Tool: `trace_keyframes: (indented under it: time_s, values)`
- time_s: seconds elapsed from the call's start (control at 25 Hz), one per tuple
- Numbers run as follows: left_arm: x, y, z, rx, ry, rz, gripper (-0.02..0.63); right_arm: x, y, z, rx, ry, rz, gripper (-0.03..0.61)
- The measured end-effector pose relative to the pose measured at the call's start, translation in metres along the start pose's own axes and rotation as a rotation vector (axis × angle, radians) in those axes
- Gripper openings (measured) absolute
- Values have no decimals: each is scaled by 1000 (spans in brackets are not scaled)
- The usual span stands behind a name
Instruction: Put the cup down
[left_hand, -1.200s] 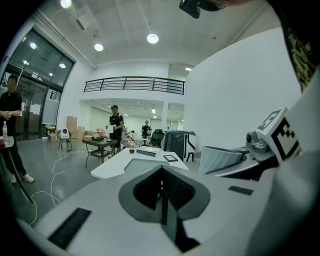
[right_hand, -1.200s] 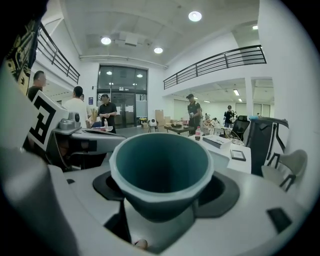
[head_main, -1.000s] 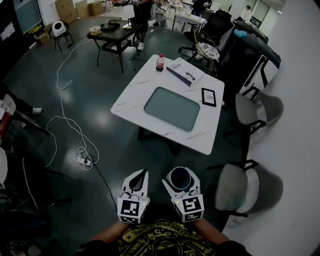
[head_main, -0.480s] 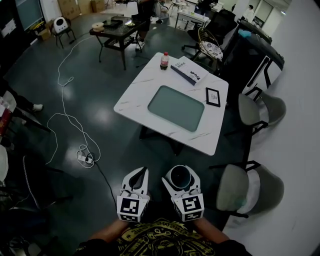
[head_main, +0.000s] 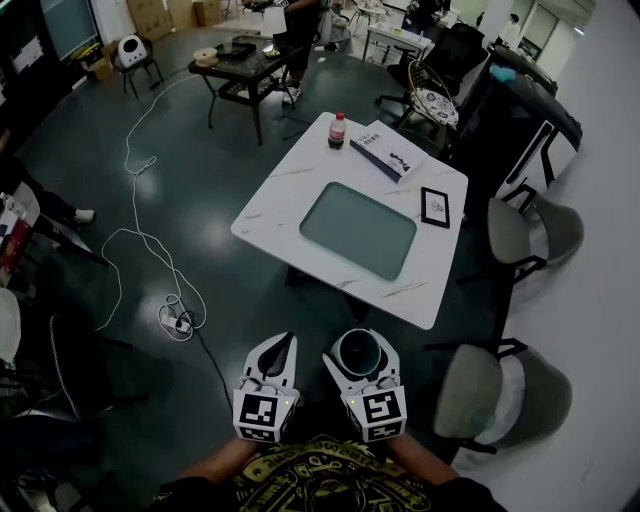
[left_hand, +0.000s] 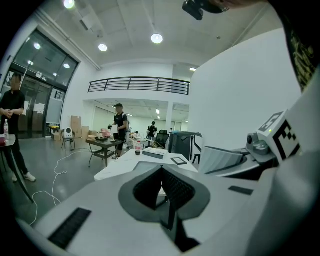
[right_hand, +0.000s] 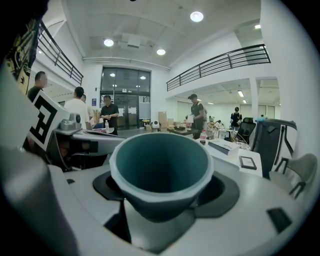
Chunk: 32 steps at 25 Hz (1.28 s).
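A teal cup (head_main: 358, 352) sits upright between the jaws of my right gripper (head_main: 359, 348), which is shut on it low in the head view. In the right gripper view the cup (right_hand: 160, 165) fills the middle, its mouth up and nothing inside; the right gripper (right_hand: 161, 202) clasps its lower half. My left gripper (head_main: 284, 347) is just left of it, jaws together and holding nothing; in its own view the left gripper (left_hand: 166, 186) points toward the white marble table (head_main: 285, 195). The table stands some way ahead, across bare floor.
On the table lie a grey-green mat (head_main: 358, 230), a red-capped bottle (head_main: 337, 130), a book (head_main: 392, 150) and a small framed tablet (head_main: 435, 207). Two grey chairs (head_main: 535, 230) (head_main: 495, 390) stand at the right. A white cable (head_main: 130, 240) and a power strip (head_main: 178, 320) lie on the floor at the left.
The table and floor have slid down and right in the head view as I move toward them. Both grippers keep the same pose, the cup still held.
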<state>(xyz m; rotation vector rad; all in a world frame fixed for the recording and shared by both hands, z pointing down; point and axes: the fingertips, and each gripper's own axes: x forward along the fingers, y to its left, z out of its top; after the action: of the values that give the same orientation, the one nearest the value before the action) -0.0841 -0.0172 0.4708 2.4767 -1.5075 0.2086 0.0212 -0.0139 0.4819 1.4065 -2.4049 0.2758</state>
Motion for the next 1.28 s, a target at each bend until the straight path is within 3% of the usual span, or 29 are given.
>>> trace_keyframes:
  time_s: [1.28]
  values:
    - [176, -3, 54, 8, 11, 78, 9, 104, -142, 34, -10, -16, 123, 376]
